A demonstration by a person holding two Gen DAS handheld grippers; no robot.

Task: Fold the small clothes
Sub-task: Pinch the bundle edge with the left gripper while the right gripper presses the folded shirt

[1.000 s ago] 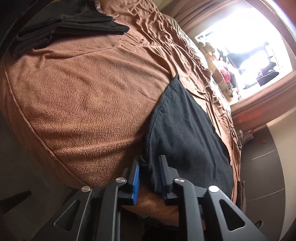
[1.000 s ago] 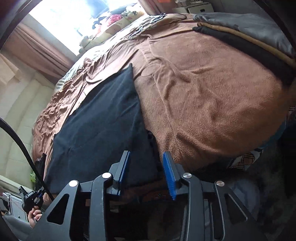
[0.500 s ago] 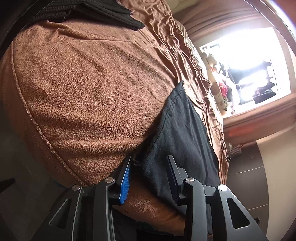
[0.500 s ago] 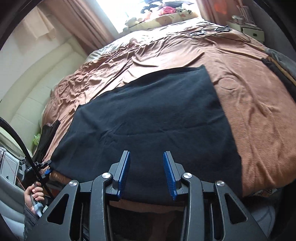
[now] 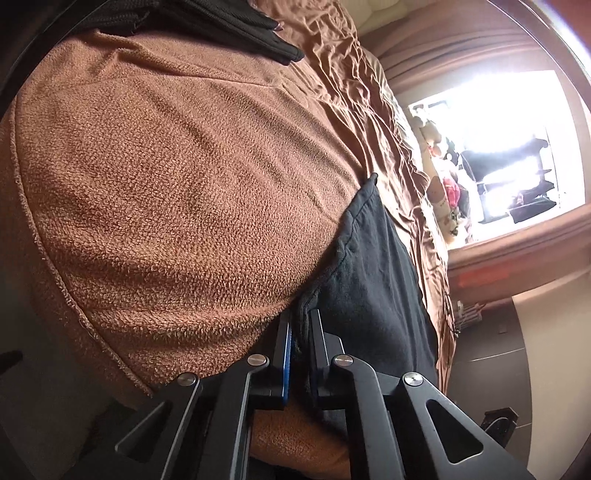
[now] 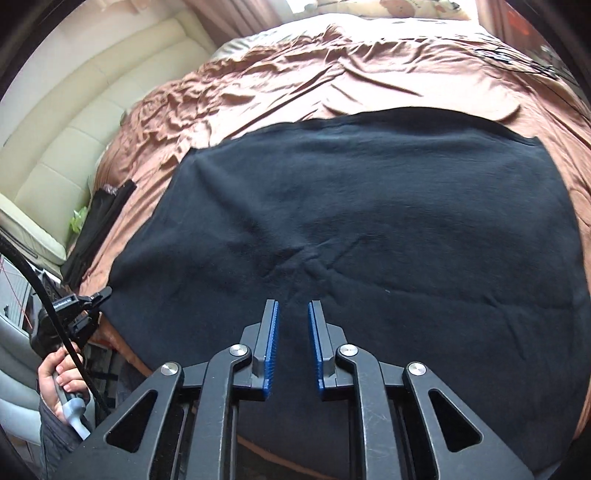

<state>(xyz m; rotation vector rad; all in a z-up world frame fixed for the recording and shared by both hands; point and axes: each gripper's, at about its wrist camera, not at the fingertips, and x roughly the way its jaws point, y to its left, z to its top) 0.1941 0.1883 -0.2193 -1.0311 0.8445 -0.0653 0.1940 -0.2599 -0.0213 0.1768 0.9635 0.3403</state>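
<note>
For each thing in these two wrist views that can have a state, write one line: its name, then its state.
Black cloth: spread flat on the bed, unfolded, lightly creased.
Left gripper: jaws just closed, pinching the black cloth's near edge.
Right gripper: jaws just been closing, a narrow gap left, over the cloth, grip unclear.
Brown blanket: laid over the bed.
Brown sheet: rumpled.
Dark clothes: folded, on the blanket.

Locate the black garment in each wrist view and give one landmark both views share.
Left wrist: the black garment runs as a narrow strip from lower centre up toward the right, its near corner pinched in the left gripper.
Right wrist: the black garment fills the centre, spread flat ahead of the right gripper.
Shared landmark: the wrinkled brown bedsheet beyond the garment.
</note>
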